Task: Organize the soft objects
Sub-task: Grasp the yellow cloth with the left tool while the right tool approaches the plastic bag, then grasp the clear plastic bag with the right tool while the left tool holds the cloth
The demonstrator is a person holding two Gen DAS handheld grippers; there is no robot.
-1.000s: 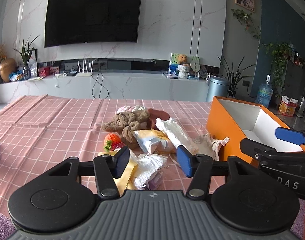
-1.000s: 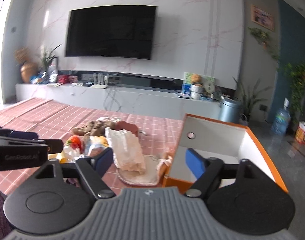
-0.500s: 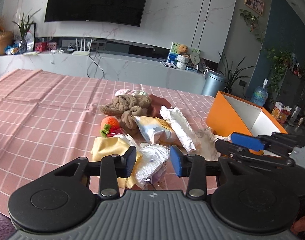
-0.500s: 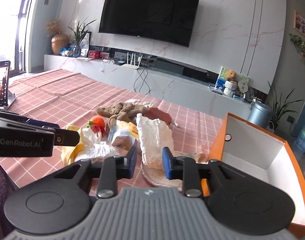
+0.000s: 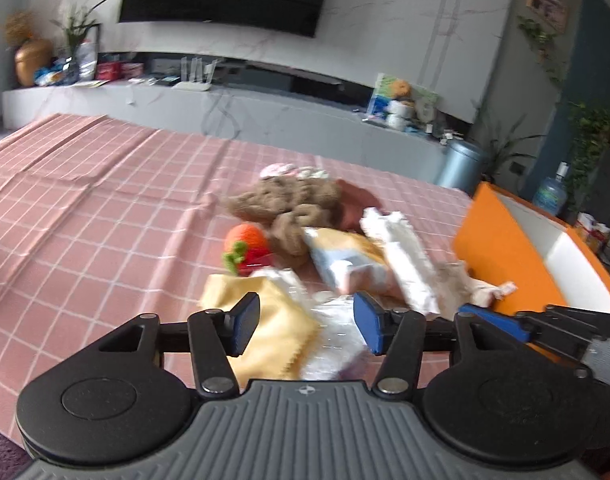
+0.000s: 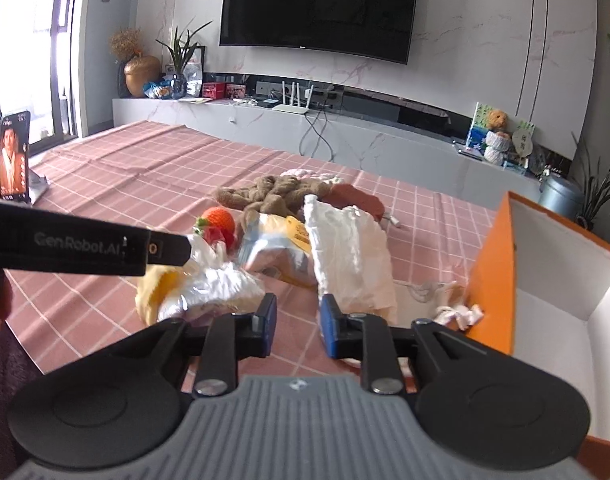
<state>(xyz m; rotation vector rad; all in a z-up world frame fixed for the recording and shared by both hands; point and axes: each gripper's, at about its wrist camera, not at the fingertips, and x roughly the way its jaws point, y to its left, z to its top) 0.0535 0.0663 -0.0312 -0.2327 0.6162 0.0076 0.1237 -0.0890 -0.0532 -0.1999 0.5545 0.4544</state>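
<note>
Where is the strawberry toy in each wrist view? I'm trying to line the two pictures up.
Left wrist: the strawberry toy sits left of centre, beyond the yellow cloth, beside the brown plush.
Right wrist: the strawberry toy is left of centre, just past the left gripper's tip, in front of the brown plush.
Shared landmark: the orange box at the right edge of both.

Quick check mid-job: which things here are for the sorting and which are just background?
For the job:
- brown plush toy
- knitted strawberry
- yellow cloth
- white bag
- snack packet
- orange box

Just lying about:
- phone on stand
- television
- teddy bear on shelf
- bin
</note>
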